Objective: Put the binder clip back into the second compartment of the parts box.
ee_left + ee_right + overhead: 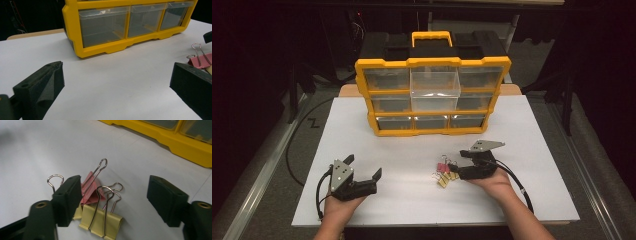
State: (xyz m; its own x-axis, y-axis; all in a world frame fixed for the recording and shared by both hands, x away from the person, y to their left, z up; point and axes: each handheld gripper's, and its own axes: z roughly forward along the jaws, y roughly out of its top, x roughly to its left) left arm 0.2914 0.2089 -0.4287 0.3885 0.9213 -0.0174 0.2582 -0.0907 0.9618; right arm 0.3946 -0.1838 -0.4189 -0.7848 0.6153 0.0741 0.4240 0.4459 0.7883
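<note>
Our right tongs (113, 202) straddle the clips (100, 207) unclenched, lined up to pinch one; left tongs (362, 167) rest released at eight o'clock.

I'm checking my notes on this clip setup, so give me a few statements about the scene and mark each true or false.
1. A pink clip lies among yellow clips. True.
2. The right gripper is clamped on a yellow clip. False: its jaws stand apart around the clips, and the right jaw touches nothing.
3. The organizer has a yellow frame and clear drawers. True.
4. The left gripper holds the pink clip. False: its jaws are open with nothing between them.
5. One upper middle drawer sticks out of the organizer. True.
</note>
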